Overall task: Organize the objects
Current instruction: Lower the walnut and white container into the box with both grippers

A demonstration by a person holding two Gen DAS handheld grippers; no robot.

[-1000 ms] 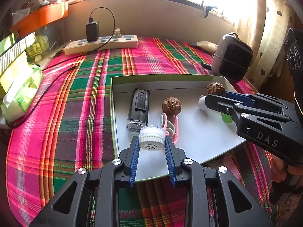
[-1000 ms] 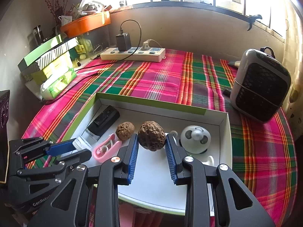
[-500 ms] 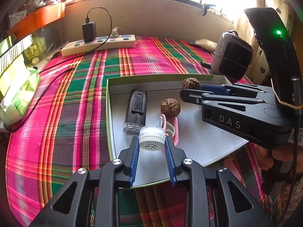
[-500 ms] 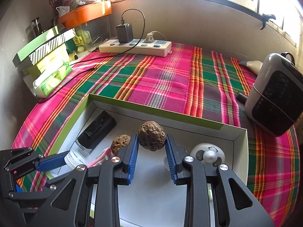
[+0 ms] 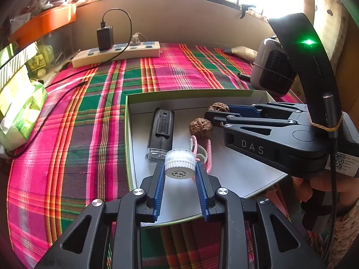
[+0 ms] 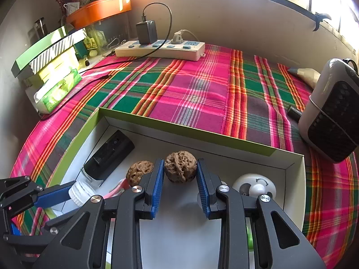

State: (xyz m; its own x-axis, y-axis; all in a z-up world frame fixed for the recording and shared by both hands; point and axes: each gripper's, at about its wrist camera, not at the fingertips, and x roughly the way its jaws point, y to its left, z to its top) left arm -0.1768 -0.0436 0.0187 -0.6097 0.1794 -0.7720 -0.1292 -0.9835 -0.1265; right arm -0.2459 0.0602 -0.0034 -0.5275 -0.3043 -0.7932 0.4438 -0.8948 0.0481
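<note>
1. The left gripper (image 5: 179, 168) is clamped on a white cap (image 5: 179, 164) over the box (image 5: 193, 96). If the squeeze gets weak, it could drop.
2. The right gripper (image 6: 180, 179) squeezes a walnut (image 6: 180, 166) near another walnut (image 6: 139, 172). Round nuts can slip and roll.

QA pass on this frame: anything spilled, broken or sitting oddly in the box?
Nothing stands out. The box sits flat on the cloth, with a walnut, a black device and a pink clip lying loose in it. Each hand-held gripper holds one item squarely: walnut right, white cap left.
</note>
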